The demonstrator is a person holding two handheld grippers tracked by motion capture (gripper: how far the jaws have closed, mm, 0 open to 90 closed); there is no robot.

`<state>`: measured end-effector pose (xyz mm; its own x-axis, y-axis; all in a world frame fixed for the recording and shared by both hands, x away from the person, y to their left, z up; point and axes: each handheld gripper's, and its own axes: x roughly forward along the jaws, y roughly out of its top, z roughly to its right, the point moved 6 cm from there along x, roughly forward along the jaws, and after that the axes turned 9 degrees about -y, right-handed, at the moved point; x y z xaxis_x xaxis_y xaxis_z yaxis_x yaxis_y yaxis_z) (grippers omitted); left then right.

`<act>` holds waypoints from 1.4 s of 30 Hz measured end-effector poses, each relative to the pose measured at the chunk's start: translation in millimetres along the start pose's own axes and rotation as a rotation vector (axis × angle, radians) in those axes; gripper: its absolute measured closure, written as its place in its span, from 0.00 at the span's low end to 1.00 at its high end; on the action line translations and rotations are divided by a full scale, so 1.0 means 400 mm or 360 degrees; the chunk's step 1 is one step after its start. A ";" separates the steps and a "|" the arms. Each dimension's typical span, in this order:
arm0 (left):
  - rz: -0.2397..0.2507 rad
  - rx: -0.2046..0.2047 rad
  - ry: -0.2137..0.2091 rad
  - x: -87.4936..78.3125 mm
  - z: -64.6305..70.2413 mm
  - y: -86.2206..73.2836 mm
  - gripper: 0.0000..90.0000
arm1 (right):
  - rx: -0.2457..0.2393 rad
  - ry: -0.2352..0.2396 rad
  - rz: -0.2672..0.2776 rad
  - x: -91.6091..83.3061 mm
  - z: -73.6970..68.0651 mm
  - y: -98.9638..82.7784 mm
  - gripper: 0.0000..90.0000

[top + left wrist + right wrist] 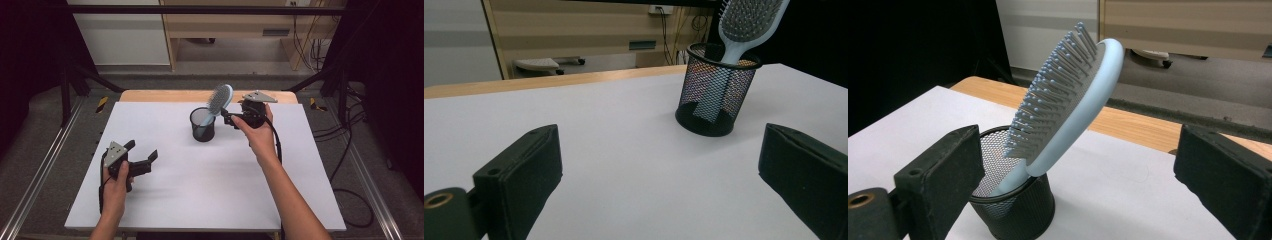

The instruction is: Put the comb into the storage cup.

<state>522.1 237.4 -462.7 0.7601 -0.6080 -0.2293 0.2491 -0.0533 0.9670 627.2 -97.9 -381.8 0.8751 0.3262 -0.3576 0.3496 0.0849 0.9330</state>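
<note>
Worktop (200, 190): white sheet over a wooden top, whose far edge shows as a pale wood strip; both of your forearms come in from the near side.
Left claw (142, 155): resting low at the near left of the worktop, well apart from the cup, jaws spread with nothing between them. In the left gripper view (659, 165) you see bare white surface between the two black jaws.
Right claw (226, 118): held at the far middle, just right of the cup, jaws spread. In the right gripper view (1073, 165) the brush head stands between the jaws, and you cannot tell whether either jaw touches it.
Mesh cup (202, 125): black wire mesh, round, upright on the worktop, far middle.
Hairbrush (219, 100): pale blue oval paddle, grey bristles with small blue tips. Its handle sits inside the cup; the head sticks out above the rim, tilted towards your right claw.
</note>
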 end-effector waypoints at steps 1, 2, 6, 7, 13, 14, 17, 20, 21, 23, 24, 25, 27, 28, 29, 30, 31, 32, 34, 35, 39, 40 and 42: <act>0.0002 -0.0001 0.0000 -0.001 0.000 0.001 0.04 | 0.0000 0.0000 -0.0001 -0.004 0.003 -0.001 0.06; 0.0003 -0.0002 0.0001 -0.002 -0.001 0.001 0.04 | -0.0005 -0.0002 0.0001 -0.007 0.006 -0.001 0.06; 0.0007 -0.0011 0.0004 -0.004 -0.004 0.001 0.04 | 0.0010 -0.0005 0.0026 -0.025 0.021 0.002 0.06; 0.0009 -0.0014 0.0006 -0.006 -0.005 0.002 0.04 | 0.0008 -0.0007 0.0031 -0.029 0.026 0.002 0.06; 0.0030 -0.0037 0.0011 -0.020 -0.014 0.006 0.04 | 0.0011 -0.0003 0.0069 -0.063 0.050 0.000 0.06; 0.0036 -0.0041 0.0009 -0.024 -0.014 0.008 0.04 | 0.0014 -0.0004 0.0074 -0.069 0.054 -0.001 0.06; 0.0042 -0.0014 0.0024 -0.033 -0.015 0.014 0.03 | 0.0017 -0.0010 0.0092 -0.089 0.070 -0.003 0.06; 0.0036 0.0000 0.0027 -0.036 -0.015 0.015 0.03 | 0.0022 -0.0022 0.0129 -0.116 0.089 -0.004 0.06; 0.0036 0.0005 0.0028 -0.037 -0.014 0.015 0.03 | 0.0023 -0.0027 0.0142 -0.123 0.094 -0.005 0.05; 0.0032 0.0015 0.0020 -0.041 -0.010 0.014 0.03 | 0.0008 -0.0037 0.0162 -0.142 0.107 -0.008 0.05; 0.0029 0.0029 0.0018 -0.045 -0.008 0.013 0.03 | 0.0008 -0.0039 0.0174 -0.151 0.114 -0.010 0.05; 0.0022 0.0041 0.0018 -0.050 -0.005 0.012 0.03 | 0.0007 -0.0038 0.0181 -0.160 0.120 -0.013 0.05; 0.0019 0.0062 0.0023 -0.062 -0.003 0.011 0.02 | 0.0002 -0.0040 0.0210 -0.178 0.131 -0.019 0.05; 0.0024 0.0055 0.0012 -0.068 -0.001 0.012 0.02 | 0.0009 -0.0046 0.0227 -0.186 0.137 -0.023 0.05; 0.0027 0.0058 0.0020 -0.075 -0.001 0.012 0.02 | 0.0013 -0.0050 0.0238 -0.193 0.142 -0.028 0.05; 0.0024 0.0062 0.0018 -0.082 0.000 0.011 0.02 | 0.0015 -0.0055 0.0246 -0.201 0.147 -0.033 0.05; 0.0019 0.0065 0.0014 -0.090 0.001 0.009 0.02 | 0.0025 -0.0051 0.0248 -0.208 0.152 -0.039 0.05; 0.0017 0.0068 0.0019 -0.100 0.002 0.008 0.02 | 0.0033 -0.0048 0.0260 -0.216 0.157 -0.044 0.06; 0.0020 0.0074 0.0002 -0.120 0.005 0.005 0.02 | 0.0028 -0.0057 0.0285 -0.231 0.167 -0.054 0.06; 0.0020 0.0085 0.0009 -0.130 0.005 0.004 0.02 | 0.0015 -0.0065 0.0294 -0.239 0.173 -0.059 0.06; 0.0034 0.0090 0.0026 -0.164 -0.001 0.000 0.02 | -0.0010 -0.0096 0.0346 -0.273 0.191 -0.078 0.06; 0.0037 0.0086 0.0031 -0.171 -0.003 -0.001 0.02 | -0.0014 -0.0101 0.0354 -0.282 0.195 -0.084 0.06; 0.0045 0.0081 0.0031 -0.181 -0.008 -0.003 0.02 | -0.0026 -0.0115 0.0372 -0.298 0.205 -0.094 0.06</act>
<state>468.7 283.9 -447.6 0.7782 -0.5942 -0.2033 0.1966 -0.0770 0.9775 537.0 -217.2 -377.5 0.9535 0.2706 -0.1329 0.1296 0.0303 0.9911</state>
